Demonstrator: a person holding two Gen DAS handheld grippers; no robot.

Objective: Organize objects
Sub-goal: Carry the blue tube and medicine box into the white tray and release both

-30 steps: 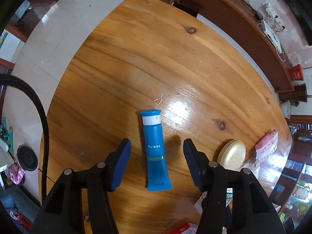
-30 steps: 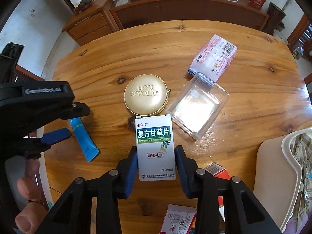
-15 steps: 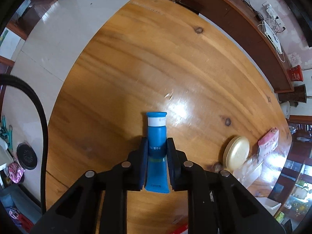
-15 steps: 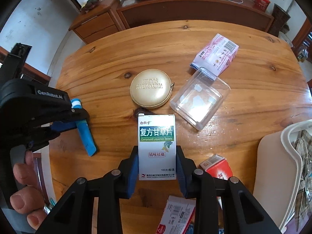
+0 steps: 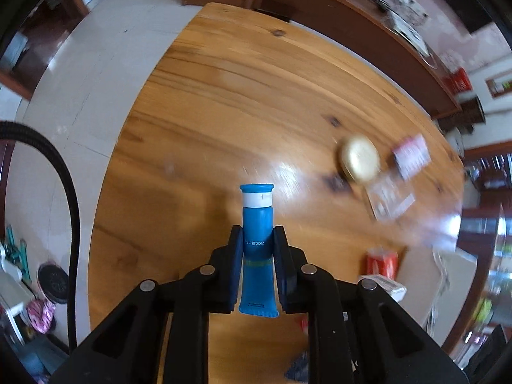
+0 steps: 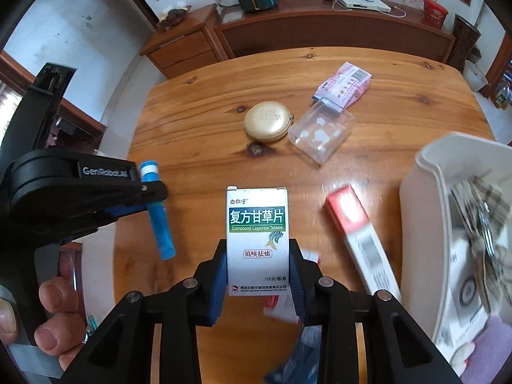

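The left gripper is clamped on a slim blue plastic squeeze tube, its two blue-padded fingers pressed against the tube's sides at about mid-length. The tube has a white collar under a flat blue cap that points away from the camera, a thin greenish band across its body, small pale lettering, and a flattened crimped tail that sticks out below the pads. In the right wrist view the same tube is seen held above the near left part of the round varnished wooden table, clear of the surface, with a person's fingers wrapped around the black handle below it.

The right gripper is closed on a white cardboard medicine box, gripping its lower half from both sides. The box stands upright, with a green banner carrying white Chinese characters, the words "Compound Liquorice Tablets" and a small fern-like leaf mark.

On the table beyond lie a round gold case, just beside it a clear plastic container, and a pink-and-white packet touching that container's far edge. A red-and-white carton lies to the right of the medicine box, near a cream plastic bin at the right edge.
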